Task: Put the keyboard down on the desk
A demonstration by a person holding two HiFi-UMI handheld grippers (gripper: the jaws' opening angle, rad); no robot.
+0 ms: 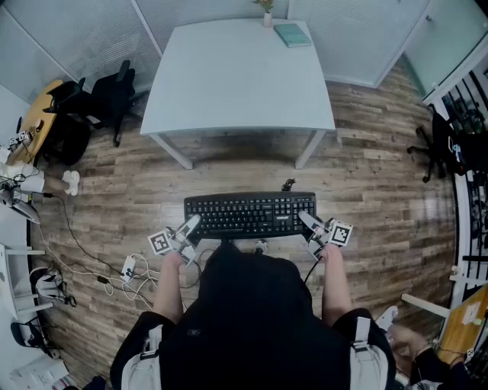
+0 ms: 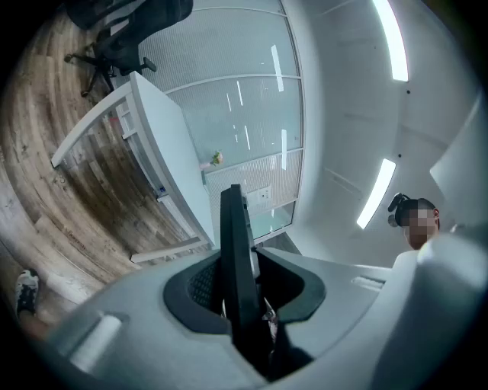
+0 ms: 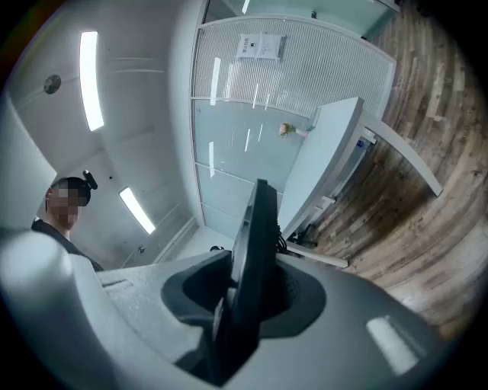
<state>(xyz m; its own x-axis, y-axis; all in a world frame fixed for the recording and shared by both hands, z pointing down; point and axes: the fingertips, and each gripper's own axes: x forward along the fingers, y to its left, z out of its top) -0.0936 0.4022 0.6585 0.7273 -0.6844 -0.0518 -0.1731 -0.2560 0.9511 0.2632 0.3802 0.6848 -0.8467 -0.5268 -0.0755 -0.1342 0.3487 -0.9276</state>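
Nothing readable — the keyboard (image 1: 250,215) legends are too small.

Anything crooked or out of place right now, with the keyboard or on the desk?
Nothing stands out. The keyboard is level, clamped at its ends by the left gripper and right gripper, over the floor short of the desk. Only a book and a small vase stand at the desk's far edge.

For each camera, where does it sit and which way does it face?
Head view: on the person's head, facing steeply down at keyboard and desk; forearms, left gripper, right gripper show.
Left gripper view: on that gripper, along jaws clamping the keyboard's edge, towards the desk; person's head shows.
Right gripper view: the same from the right gripper.
All share keyboard and desk.
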